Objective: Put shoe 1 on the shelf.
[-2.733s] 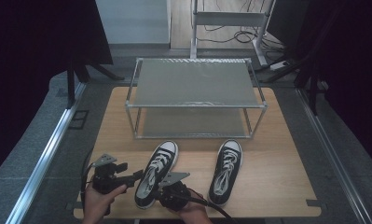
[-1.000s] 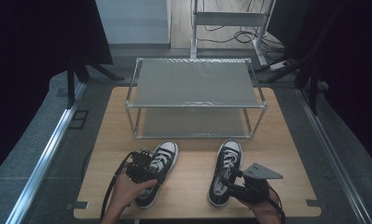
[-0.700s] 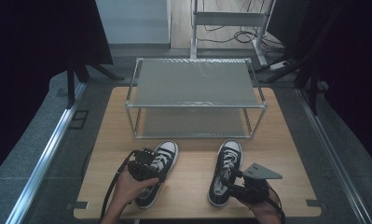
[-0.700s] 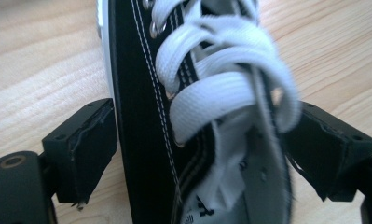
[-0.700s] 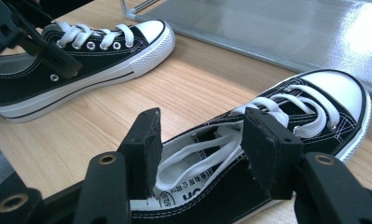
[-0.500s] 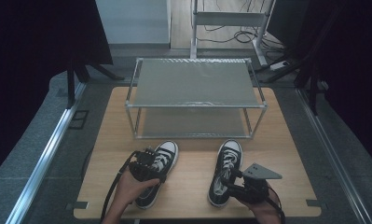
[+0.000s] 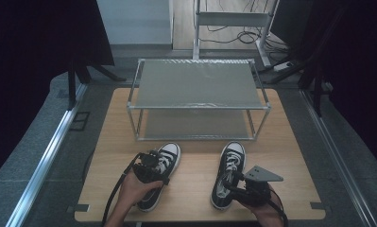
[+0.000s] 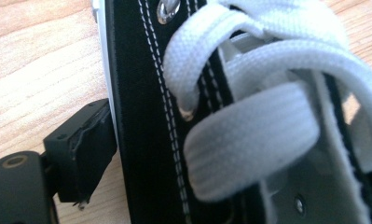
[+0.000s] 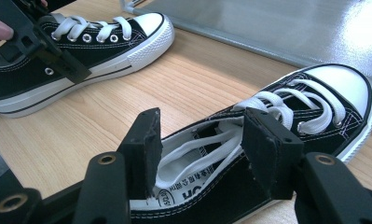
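While both sneakers sit on the tabletop point(image 7: 195, 189) in front of the 2-tier rack point(image 7: 198, 85), toes toward it, this looks like the grasp step. Right sneaker point(image 7: 226, 172): right gripper point(image 9: 200, 149) straddles its collar, 1 jaw inside the opening, 1 outside, half apart; can't tell if the pads bite. Left sneaker point(image 7: 158, 170): left gripper point(image 7: 150, 163) is over its laces; 1 jaw sits against the outer side wall in the left gripper view, the other is hidden, so grip state unclear. Next, I'd judge: confirm both clamps, lift clear of the tabletop, carry toward a rack shelf.
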`<state>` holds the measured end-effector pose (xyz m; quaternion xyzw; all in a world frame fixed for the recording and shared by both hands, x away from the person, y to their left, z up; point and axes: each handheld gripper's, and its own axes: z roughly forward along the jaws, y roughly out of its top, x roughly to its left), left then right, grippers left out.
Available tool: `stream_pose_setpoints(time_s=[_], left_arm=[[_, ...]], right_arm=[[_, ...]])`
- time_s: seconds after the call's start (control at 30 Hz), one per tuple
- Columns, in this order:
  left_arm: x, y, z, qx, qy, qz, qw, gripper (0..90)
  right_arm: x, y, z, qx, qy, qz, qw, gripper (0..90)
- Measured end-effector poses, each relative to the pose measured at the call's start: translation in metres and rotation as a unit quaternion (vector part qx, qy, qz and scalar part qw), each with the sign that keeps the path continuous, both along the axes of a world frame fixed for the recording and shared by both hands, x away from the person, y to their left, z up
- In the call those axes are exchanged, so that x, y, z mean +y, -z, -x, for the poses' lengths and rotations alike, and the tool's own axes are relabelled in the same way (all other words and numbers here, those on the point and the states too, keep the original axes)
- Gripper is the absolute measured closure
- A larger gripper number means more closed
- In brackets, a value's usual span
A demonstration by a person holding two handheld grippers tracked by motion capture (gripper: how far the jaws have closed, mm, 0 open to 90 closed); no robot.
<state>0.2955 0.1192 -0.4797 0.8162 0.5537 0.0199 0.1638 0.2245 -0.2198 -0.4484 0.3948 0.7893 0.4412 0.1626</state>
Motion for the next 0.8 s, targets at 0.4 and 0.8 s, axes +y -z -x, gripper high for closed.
stream_pose_setpoints(time_s=[0.4,0.8], left_arm=[[0.017,-0.011,0.008,-0.019,0.024,0.071,0.9970,15.4],[0.020,-0.048,0.017,-0.070,0.042,0.102,0.9914,15.4]], right_arm=[[-0.007,0.002,-0.002,0.003,0.010,-0.003,0.9999,47.2],[-0.008,0.003,-0.002,0.002,0.014,-0.003,0.9999,47.3]])
